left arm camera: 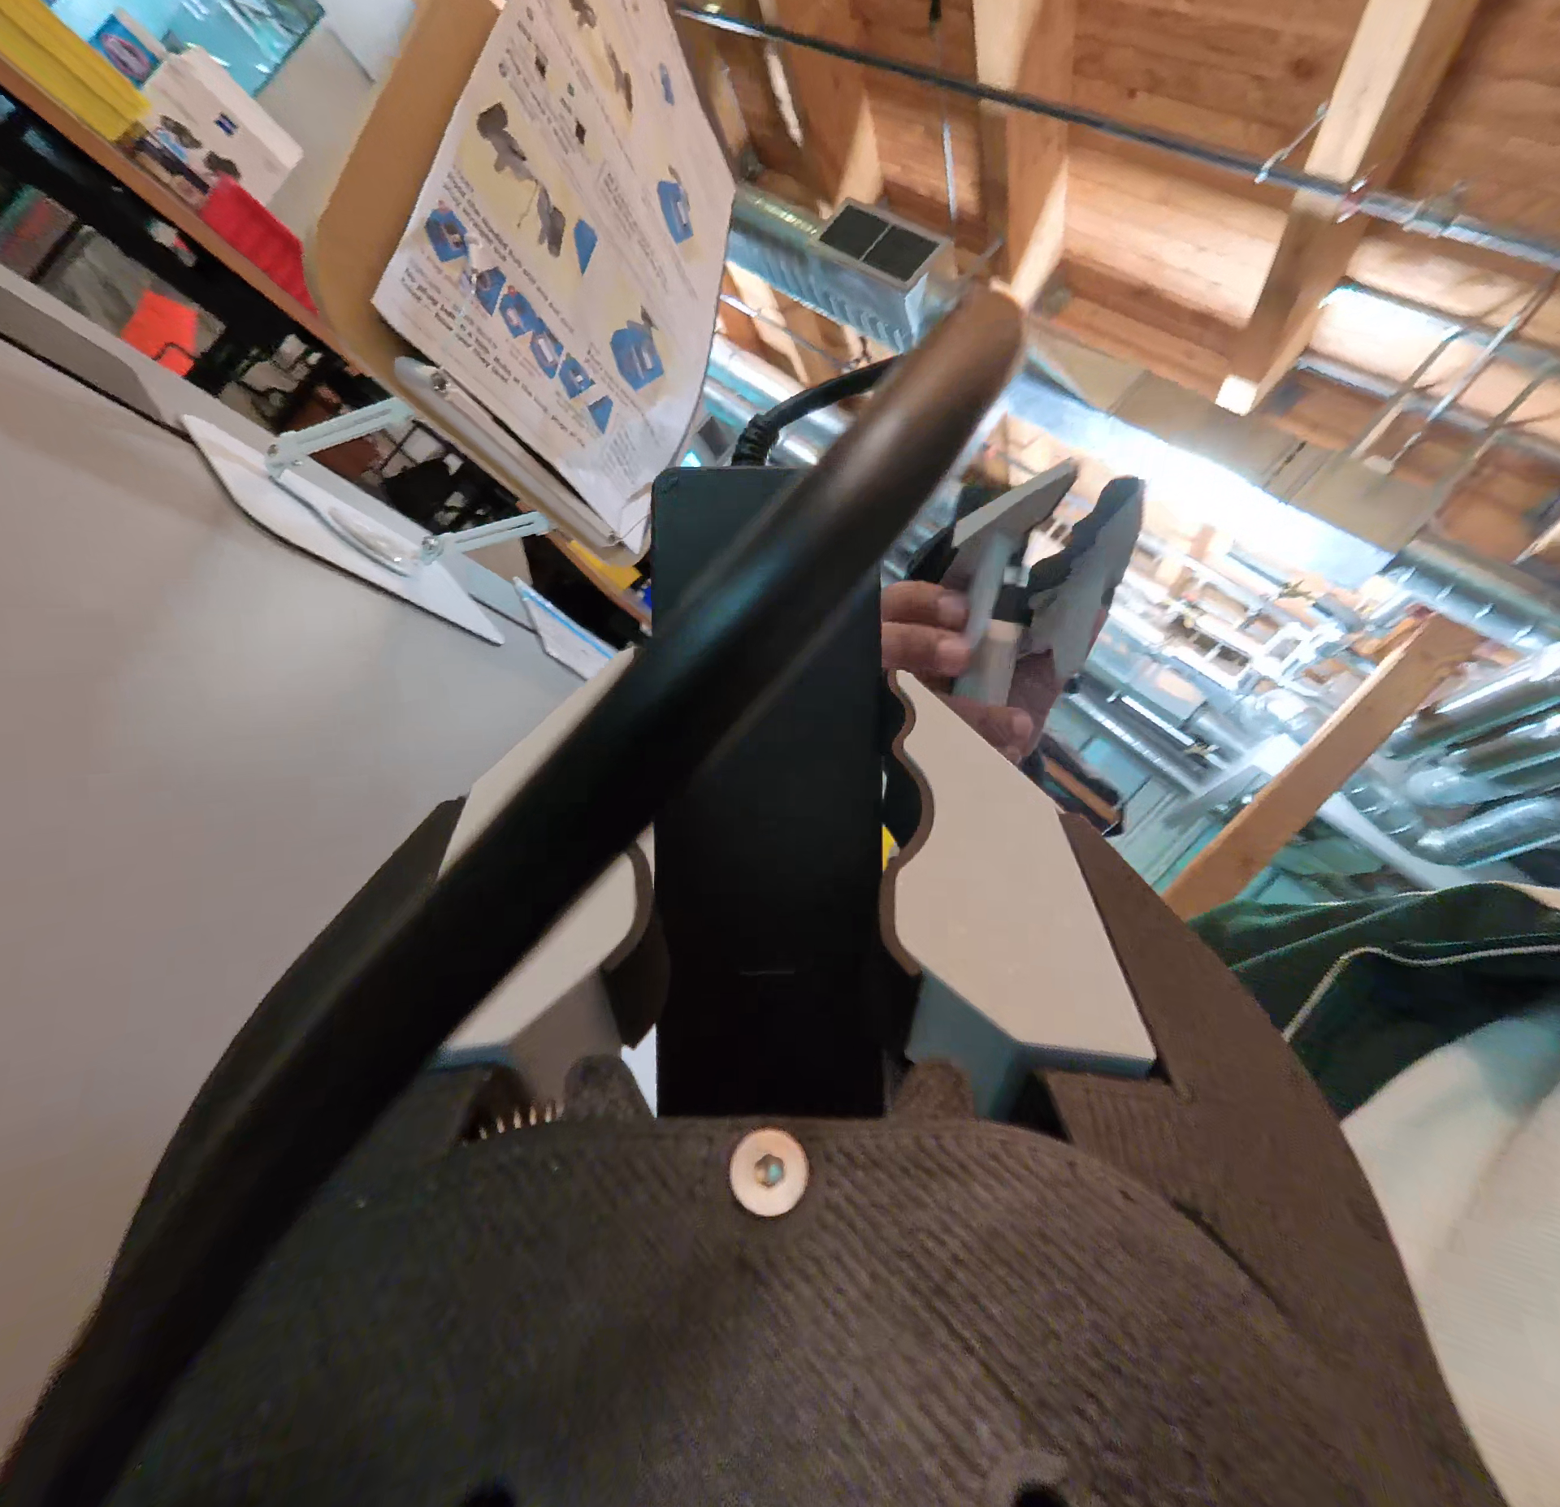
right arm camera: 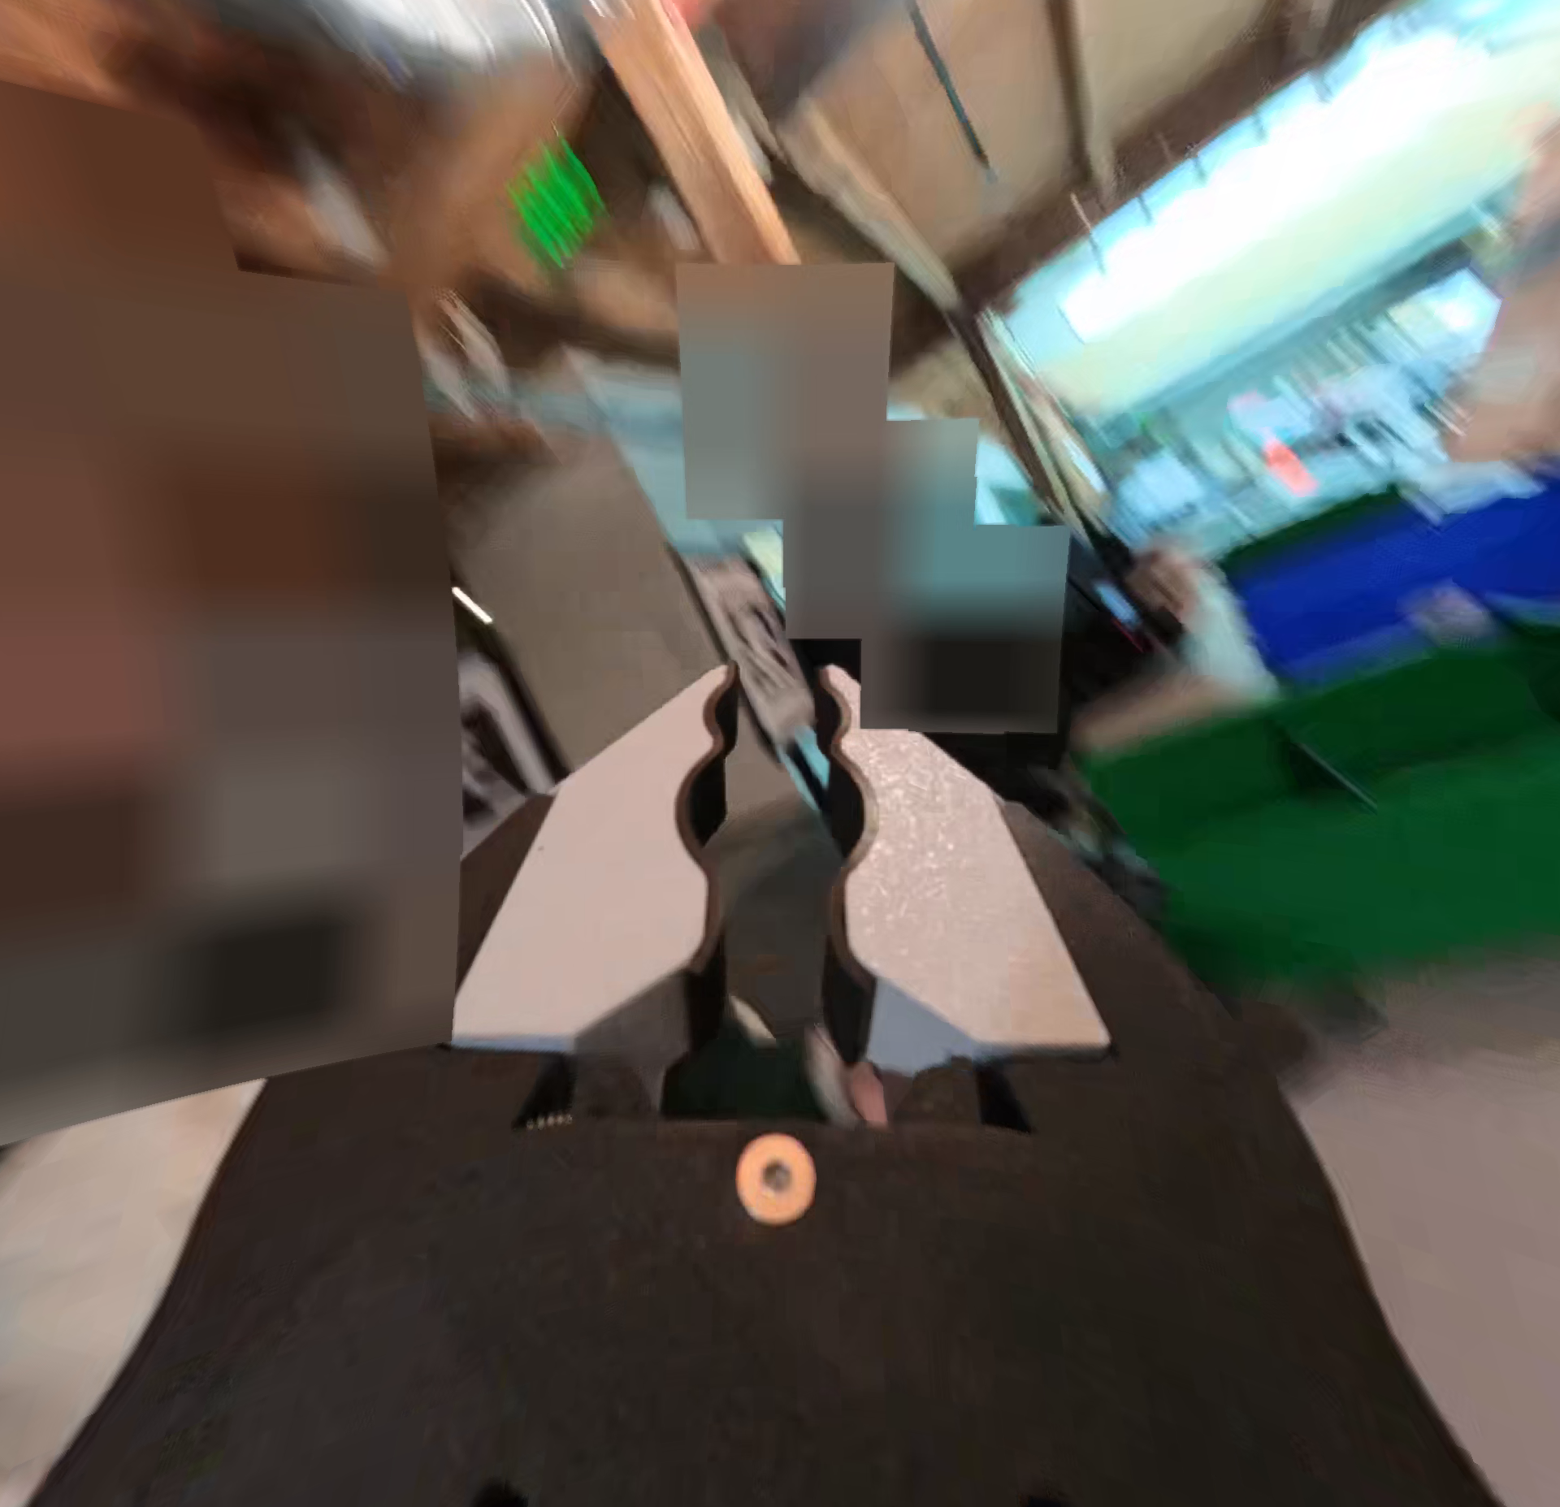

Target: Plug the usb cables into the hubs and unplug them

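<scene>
Black hub, one, clamped in left gripper; one cable across it; right gripper narrow, contents unclear.

The right wrist view is smeared with motion blur; whatever thin dark thing sits between the right claw tips cannot be identified. In the left wrist view, a thick black cable crosses and partly hides the black hub, its ports unseen.

Left gripper has a rough, ribbed matt dark printed-plastic body with smooth matt grey fingers, clamping a smooth matt black plastic hub crossed by a glossy black cable, under bare wooden beams, shiny metal ducting and a paper sheet.
</scene>
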Action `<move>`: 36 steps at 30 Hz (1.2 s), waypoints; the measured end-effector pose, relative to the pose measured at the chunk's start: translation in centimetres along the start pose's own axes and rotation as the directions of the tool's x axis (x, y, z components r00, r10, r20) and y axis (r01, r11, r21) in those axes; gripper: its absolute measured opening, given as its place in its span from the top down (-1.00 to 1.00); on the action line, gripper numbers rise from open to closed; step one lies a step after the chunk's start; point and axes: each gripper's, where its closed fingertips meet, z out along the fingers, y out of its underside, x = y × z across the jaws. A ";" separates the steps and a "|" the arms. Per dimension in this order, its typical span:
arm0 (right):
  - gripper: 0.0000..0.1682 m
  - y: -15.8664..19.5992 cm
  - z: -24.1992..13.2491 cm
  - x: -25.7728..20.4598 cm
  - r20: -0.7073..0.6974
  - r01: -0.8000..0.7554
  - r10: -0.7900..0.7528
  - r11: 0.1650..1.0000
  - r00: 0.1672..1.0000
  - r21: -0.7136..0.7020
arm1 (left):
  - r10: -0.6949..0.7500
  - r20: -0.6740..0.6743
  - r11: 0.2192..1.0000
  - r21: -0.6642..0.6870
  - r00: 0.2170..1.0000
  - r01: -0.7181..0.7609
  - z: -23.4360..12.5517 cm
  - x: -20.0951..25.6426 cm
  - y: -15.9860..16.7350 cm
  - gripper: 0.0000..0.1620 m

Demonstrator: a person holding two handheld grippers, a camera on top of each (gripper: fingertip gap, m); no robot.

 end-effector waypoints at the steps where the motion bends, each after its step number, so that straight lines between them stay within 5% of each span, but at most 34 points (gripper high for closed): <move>1: 0.81 2.6 0.4 1.6 -0.095 0.039 -0.055 0.986 0.994 -0.164 | 0.009 0.013 1.000 -0.012 1.000 -0.009 0.1 -0.2 0.2 0.40; 4: 0.84 7.5 0.2 3.6 -0.167 0.144 -0.246 0.874 0.955 -0.464 | 0.006 0.014 1.000 -0.019 1.000 -0.006 0.5 -0.4 0.3 0.40; 14: 1.00 10.9 -2.9 3.7 -0.093 0.420 -0.646 0.592 0.758 -0.688 | -0.077 -0.071 0.994 -0.079 0.994 0.071 4.7 -1.4 1.5 0.39; 18: 1.00 13.7 -4.5 2.8 -0.015 0.350 -0.603 0.484 0.798 -0.802 | -0.091 -0.104 0.989 -0.127 0.990 0.078 6.9 -1.5 2.5 0.34; 23: 1.00 14.2 -4.3 1.0 -0.084 0.270 -0.504 0.589 0.860 -0.762 | -0.128 -0.143 0.981 -0.164 0.982 0.104 9.6 -1.8 3.4 0.34; 28: 1.00 12.1 -3.6 0.2 -0.169 0.294 -0.528 0.678 0.832 -0.674 | -0.147 -0.158 0.971 -0.209 0.976 0.113 12.0 -2.4 4.6 0.34; 36: 1.00 8.2 2.2 0.2 -0.203 0.437 -0.649 0.678 0.733 -0.591 | -0.191 -0.130 0.966 -0.200 0.973 0.163 14.4 -3.9 4.9 0.35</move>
